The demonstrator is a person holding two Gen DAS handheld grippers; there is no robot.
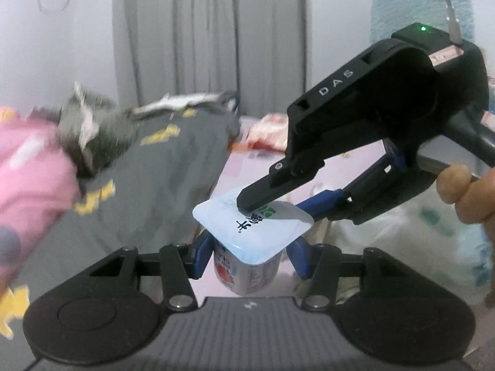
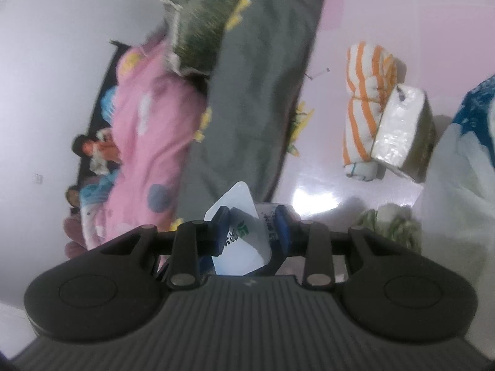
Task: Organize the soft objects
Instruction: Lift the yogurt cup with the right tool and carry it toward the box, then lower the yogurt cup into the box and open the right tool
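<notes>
The yogurt cup [image 1: 247, 259] is off the bed, in the air between your two grippers, and it is the one thing both of them hold. Your left gripper [image 1: 249, 255] has its blue fingers [image 1: 202, 255] about half open and pressed on the two sides of the cup body, below the lid. Your right gripper [image 2: 252, 228] comes from the upper right in the left view and has its fingers nearly shut on the edge of the pale foil lid [image 1: 252, 225]. I judge that the step in hand is lifting the cup up from the bed [image 2: 355, 15] with both hands, perhaps to move it, perhaps to peel the lid; I cannot tell which. The next move needs a gentle squeeze, because the thin cup will bend, and it must stay upright. Around it you have one pink blanket [image 2: 148, 117], one grey blanket [image 2: 253, 92], one green-grey cushion [image 2: 198, 27], one rolled orange-striped towel [image 2: 365, 99] and, touching it, one wrapped tissue pack [image 2: 402, 130]. One hand [image 1: 464, 194] shows at the right edge.
</notes>
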